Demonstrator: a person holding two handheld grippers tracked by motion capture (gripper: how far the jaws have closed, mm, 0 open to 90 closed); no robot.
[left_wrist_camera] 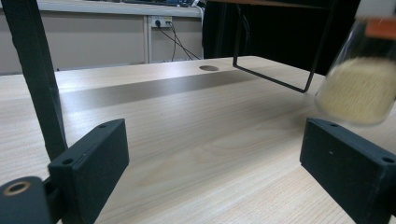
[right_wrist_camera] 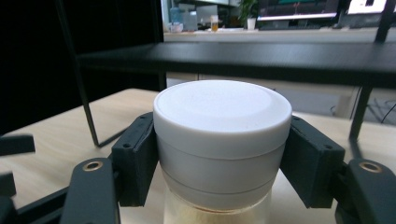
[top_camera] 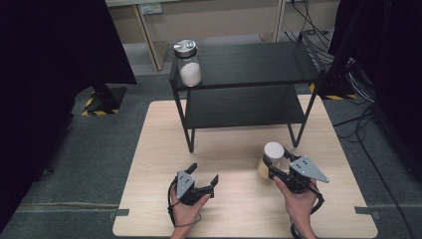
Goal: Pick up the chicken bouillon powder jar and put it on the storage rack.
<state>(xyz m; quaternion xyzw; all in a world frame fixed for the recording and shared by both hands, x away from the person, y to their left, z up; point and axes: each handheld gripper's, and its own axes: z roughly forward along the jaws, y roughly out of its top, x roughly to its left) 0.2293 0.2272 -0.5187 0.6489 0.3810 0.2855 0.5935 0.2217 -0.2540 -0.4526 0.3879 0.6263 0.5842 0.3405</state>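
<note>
High view: right gripper (top_camera: pixel 279 168) clamps white-lidded jar (top_camera: pixel 271 158) by its lid at desk (top_camera: pixel 239 209) 4 o'clock, front of black shelf (top_camera: pixel 246 64). Left gripper (top_camera: pixel 204 175) wide open, empty, 6 o'clock.

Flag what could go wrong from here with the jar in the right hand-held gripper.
1. The right hand-held gripper clamps the white lid, not the jar body; if the lid is loose, the body could drop off and spill.
2. The black shelf is close ahead; lifting could knock the jar against the edge.
3. The left hand-held gripper is open, so nothing backs up the jar.
</note>
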